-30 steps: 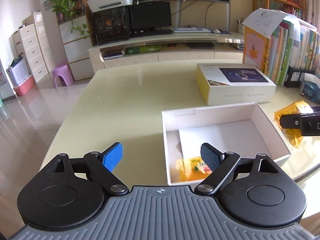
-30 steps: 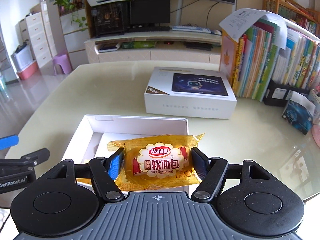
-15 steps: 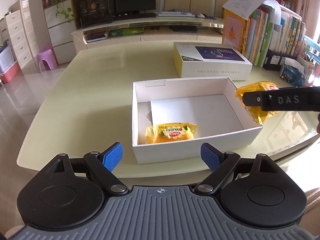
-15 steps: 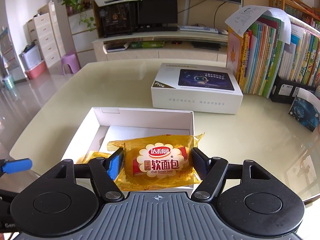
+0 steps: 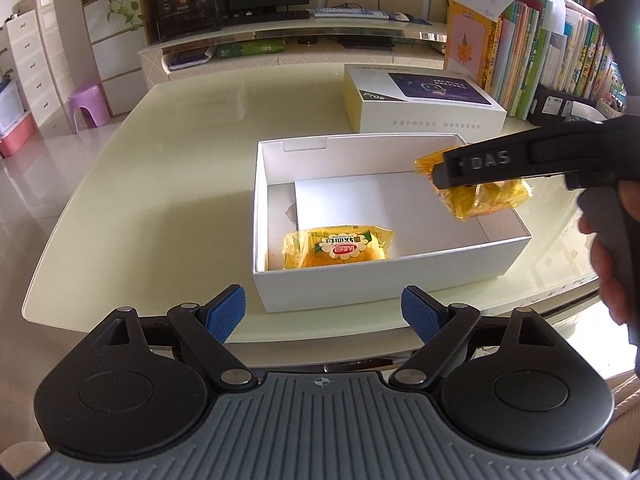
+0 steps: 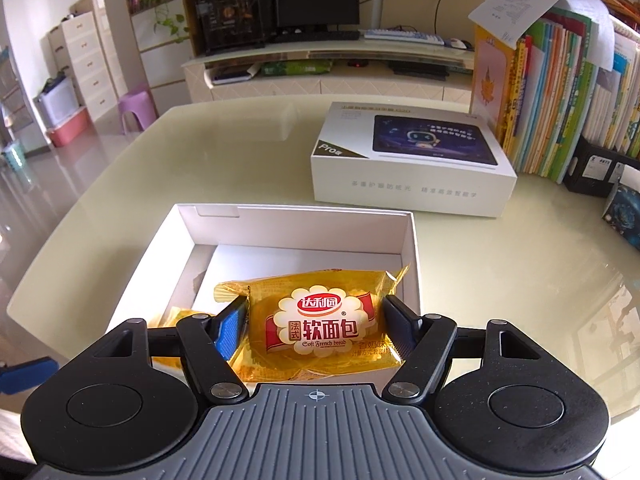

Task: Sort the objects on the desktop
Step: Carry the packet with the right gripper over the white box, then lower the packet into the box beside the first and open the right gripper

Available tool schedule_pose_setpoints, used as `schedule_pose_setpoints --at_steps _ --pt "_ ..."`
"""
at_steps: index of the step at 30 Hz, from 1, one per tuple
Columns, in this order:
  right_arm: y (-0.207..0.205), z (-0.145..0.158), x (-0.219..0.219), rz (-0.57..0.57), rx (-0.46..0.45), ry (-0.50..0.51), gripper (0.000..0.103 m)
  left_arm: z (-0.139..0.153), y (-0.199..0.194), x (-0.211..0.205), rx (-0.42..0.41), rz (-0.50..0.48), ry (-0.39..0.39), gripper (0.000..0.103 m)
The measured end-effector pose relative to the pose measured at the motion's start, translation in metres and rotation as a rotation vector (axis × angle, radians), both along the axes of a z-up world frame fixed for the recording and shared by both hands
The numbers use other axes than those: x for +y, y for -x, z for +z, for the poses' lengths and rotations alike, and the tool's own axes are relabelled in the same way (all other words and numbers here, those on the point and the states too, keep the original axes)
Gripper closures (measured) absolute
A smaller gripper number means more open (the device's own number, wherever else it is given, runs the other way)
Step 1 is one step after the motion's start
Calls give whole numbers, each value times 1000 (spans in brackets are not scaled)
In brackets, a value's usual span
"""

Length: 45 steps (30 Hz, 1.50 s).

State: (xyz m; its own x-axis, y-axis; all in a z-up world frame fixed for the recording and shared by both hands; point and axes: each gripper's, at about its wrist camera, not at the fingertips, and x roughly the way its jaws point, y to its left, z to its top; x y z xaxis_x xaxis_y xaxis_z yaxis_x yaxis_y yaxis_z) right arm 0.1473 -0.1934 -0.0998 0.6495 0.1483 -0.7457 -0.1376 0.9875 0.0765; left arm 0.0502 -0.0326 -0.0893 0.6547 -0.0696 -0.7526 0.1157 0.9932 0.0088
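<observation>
An open white box point(image 5: 360, 280) stands near the table's front edge and holds one yellow bread packet point(image 5: 338, 248) at its near left. My right gripper point(image 6: 316, 328) is shut on a second yellow bread packet point(image 6: 324, 328) and holds it above the box's right side; that packet also shows in the left wrist view point(image 5: 480, 200), under the right gripper's black arm. The box shows in the right wrist view point(image 6: 280, 232) below the held packet. My left gripper point(image 5: 324, 312) is open and empty, hovering before the box's near wall.
A closed white tablet box point(image 5: 424, 104) lies behind the open box. A row of upright books point(image 6: 560, 92) lines the table's right side, with small dark boxes point(image 6: 624, 212) beside them. A TV bench and drawers stand beyond the table point(image 5: 160, 152).
My left gripper has pulled back and up, so the whole box is in its view. My right gripper has carried its bread packet leftward over the box.
</observation>
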Motion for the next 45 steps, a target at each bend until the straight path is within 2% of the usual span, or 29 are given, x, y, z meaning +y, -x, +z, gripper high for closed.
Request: schedule_pose_setpoints --at_steps 10,18,25,38,43,45 --pt "-29 -40 6 -61 85 23 33 0 -14 5 -7 42 -7 0" --pt "-45 -65 8 -108 133 39 31 -2 -19 9 1 40 5 0" --pt "-42 -67 13 -107 124 80 28 -3 -24 11 7 37 19 0" --pt "-22 -41 4 -130 34 124 24 -3 -27 13 8 36 36 0" --pt "-13 -31 1 -139 -2 141 17 -1 -27 11 -3 29 29 0" --pt "-10 -27 -1 -143 -16 148 5 0 -27 10 -6 28 27 0"
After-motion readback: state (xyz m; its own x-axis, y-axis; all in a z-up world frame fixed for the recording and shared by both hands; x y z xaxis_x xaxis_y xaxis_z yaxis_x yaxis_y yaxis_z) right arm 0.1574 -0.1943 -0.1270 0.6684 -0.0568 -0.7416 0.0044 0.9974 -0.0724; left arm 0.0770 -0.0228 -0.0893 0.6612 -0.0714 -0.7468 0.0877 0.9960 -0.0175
